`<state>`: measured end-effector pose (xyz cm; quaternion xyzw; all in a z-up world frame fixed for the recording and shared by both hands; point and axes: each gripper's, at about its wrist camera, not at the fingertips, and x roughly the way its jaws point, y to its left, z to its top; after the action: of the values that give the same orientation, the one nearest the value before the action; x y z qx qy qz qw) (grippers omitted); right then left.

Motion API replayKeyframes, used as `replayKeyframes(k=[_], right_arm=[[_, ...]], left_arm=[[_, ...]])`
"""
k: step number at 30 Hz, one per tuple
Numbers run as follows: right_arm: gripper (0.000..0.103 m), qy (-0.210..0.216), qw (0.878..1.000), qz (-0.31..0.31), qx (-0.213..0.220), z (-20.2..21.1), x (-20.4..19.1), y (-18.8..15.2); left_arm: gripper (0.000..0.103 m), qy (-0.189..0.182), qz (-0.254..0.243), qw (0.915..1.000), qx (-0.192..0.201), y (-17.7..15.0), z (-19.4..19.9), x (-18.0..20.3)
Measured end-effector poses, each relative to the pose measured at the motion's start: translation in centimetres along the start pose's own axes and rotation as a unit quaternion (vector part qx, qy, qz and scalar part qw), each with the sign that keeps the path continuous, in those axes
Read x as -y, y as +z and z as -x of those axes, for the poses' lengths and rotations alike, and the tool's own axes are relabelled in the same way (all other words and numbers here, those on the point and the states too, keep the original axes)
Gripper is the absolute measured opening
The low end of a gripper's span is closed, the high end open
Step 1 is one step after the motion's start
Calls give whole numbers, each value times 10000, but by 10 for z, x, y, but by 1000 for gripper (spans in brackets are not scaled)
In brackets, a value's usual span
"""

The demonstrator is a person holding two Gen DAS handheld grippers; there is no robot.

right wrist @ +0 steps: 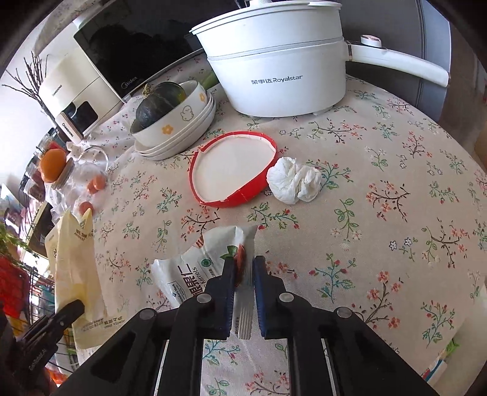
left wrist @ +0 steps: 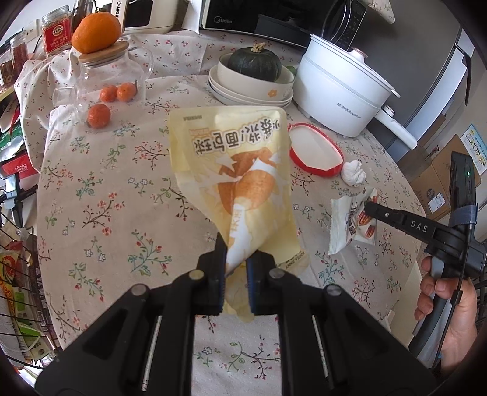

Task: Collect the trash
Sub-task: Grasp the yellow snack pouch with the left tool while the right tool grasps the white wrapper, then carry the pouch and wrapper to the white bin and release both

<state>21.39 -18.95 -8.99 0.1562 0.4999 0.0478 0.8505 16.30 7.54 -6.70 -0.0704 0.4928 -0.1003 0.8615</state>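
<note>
Holding two wrappers: yellow wrapper [left wrist: 234, 170] and white wrapper [right wrist: 210, 268], one per tool.

I see round table [right wrist: 395, 170] under floral cloth, daylight bright from my left. Microwave [left wrist: 243, 15] and cream appliance [right wrist: 76, 97] stand at far edge, against pale wall. White electric pot [right wrist: 274, 76] sits near stacked bowls [right wrist: 179, 134] holding dark squash [left wrist: 254, 62]. Glass jar [left wrist: 112, 73] with wooden lid carries orange [left wrist: 96, 32] on top. Grey fridge [left wrist: 441, 85] behind pot, cardboard box [left wrist: 438, 179] on floor beside it. Wire rack [left wrist: 18, 274] at left edge.
</note>
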Motion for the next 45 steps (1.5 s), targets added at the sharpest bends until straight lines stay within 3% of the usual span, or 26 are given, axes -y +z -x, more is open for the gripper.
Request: replayKeyframes(k=[20, 35, 45], right_arm=[[12, 7, 9998, 123, 180, 84, 59, -23], [12, -503, 9979, -367, 185, 136, 170, -63], [12, -988, 9909, -912, -54, 154, 251, -96]], left_arm=[[13, -539, -434, 9976, -58, -16, 9, 58], [13, -1045, -1166, 9873, -263, -39, -7, 147], [13, -1559, -1739, 9718, -332, -60, -16, 220]])
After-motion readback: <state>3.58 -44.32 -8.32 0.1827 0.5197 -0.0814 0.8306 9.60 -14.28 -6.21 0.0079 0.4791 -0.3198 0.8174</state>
